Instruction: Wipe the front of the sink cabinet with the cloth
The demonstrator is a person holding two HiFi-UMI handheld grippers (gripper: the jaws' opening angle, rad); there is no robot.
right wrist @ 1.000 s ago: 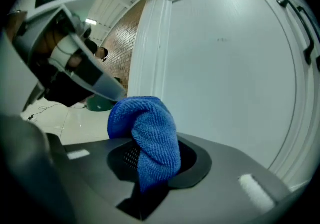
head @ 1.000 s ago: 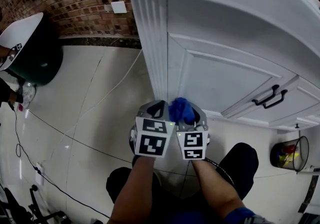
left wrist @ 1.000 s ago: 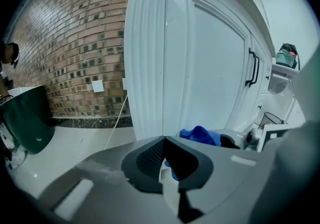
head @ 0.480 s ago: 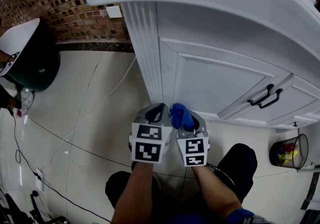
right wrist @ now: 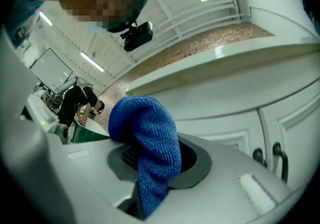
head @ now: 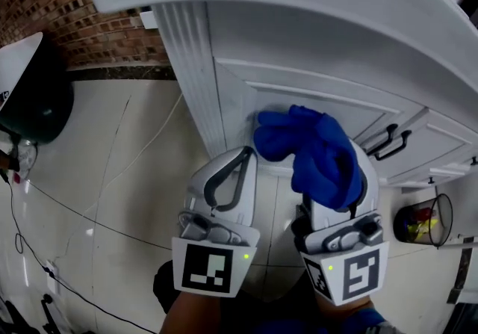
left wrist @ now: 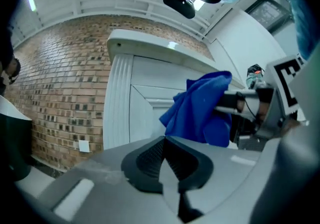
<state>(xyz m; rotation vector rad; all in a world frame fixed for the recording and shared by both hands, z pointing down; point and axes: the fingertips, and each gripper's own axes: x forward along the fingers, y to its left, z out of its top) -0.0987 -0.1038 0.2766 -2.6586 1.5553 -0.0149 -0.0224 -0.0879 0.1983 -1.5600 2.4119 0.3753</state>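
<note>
The white sink cabinet (head: pixel 314 104) fills the upper right of the head view, with a fluted corner post (head: pixel 187 63) and panelled doors. My right gripper (head: pixel 328 168) is shut on a blue cloth (head: pixel 310 149), which bunches out of its jaws just below the cabinet's left door panel. The blue cloth (right wrist: pixel 150 148) drapes over the closed pads in the right gripper view. My left gripper (head: pixel 228 172) is beside it on the left, shut with nothing in it, near the foot of the corner post. From the left gripper view the cloth (left wrist: pixel 202 107) hangs in front of the cabinet door (left wrist: pixel 145 113).
Black door handles (head: pixel 388 142) sit on the right doors. A small bin (head: pixel 422 224) with rubbish stands on the floor at right. A dark round tub (head: pixel 33 93) is at left, by the brick wall (head: pixel 82 11). Cables (head: pixel 112 175) cross the pale tiled floor.
Both grippers have risen toward the camera and up along the cabinet front, carrying the cloth from near the base to the left door panel. The view has shifted left and closer.
</note>
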